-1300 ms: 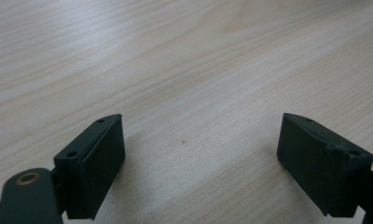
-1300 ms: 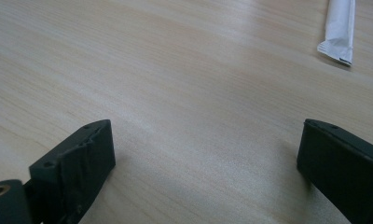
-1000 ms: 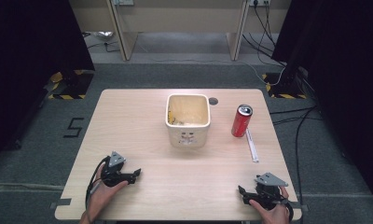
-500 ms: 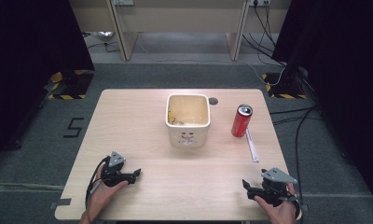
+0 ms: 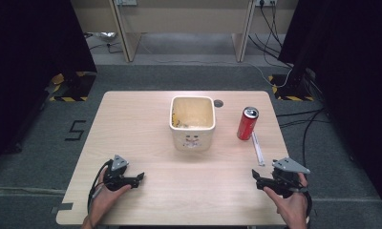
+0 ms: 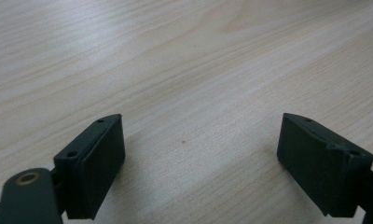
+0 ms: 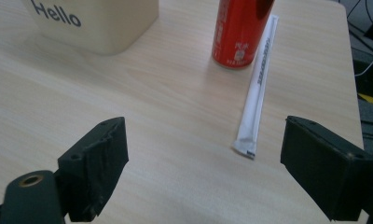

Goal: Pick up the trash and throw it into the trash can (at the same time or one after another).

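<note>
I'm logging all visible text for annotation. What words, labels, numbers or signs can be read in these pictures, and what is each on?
"Hello": dark letters on the side of the cream square plastic bin.
"5": dark mark on the grey floor left of the light wooden table.
Red drink can: white label print, too blurred to read.
White paper-wrapped straw: small print, too small to read.

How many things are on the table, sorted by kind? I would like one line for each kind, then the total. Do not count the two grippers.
Cream square container, with "Hello" printed on it in the right gripper view: 1
Red can, standing upright: 1
White paper-wrapped straw, lying flat beside the can: 1
Total: 3
</note>
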### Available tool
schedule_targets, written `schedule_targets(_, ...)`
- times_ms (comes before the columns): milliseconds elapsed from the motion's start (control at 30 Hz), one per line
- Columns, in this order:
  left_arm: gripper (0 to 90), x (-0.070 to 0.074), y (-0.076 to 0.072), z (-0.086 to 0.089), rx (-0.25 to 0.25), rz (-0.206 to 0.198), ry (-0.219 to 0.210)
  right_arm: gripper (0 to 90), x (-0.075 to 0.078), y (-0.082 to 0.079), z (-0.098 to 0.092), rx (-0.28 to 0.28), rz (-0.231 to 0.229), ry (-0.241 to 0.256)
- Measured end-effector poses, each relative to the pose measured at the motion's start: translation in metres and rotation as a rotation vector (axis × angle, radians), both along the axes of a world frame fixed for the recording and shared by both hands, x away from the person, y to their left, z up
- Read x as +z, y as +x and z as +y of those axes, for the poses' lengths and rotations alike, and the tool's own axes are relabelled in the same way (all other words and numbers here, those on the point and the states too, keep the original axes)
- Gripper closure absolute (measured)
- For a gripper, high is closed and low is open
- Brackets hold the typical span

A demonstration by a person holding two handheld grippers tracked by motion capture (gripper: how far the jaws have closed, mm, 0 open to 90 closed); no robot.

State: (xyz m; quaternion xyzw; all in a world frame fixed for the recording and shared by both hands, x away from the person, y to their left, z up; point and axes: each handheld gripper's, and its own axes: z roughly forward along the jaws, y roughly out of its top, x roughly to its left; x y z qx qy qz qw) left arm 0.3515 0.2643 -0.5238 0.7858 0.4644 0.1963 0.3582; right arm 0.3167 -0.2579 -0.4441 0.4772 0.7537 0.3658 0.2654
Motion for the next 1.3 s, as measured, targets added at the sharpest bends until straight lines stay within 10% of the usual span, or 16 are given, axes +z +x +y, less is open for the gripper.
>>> schedule_targets(1300,14.2,0.000,0.000,0.000,-0.001,0.001,0.000,15.0,0.036,0.120,0.017,-0.028,-0.036,0.010)
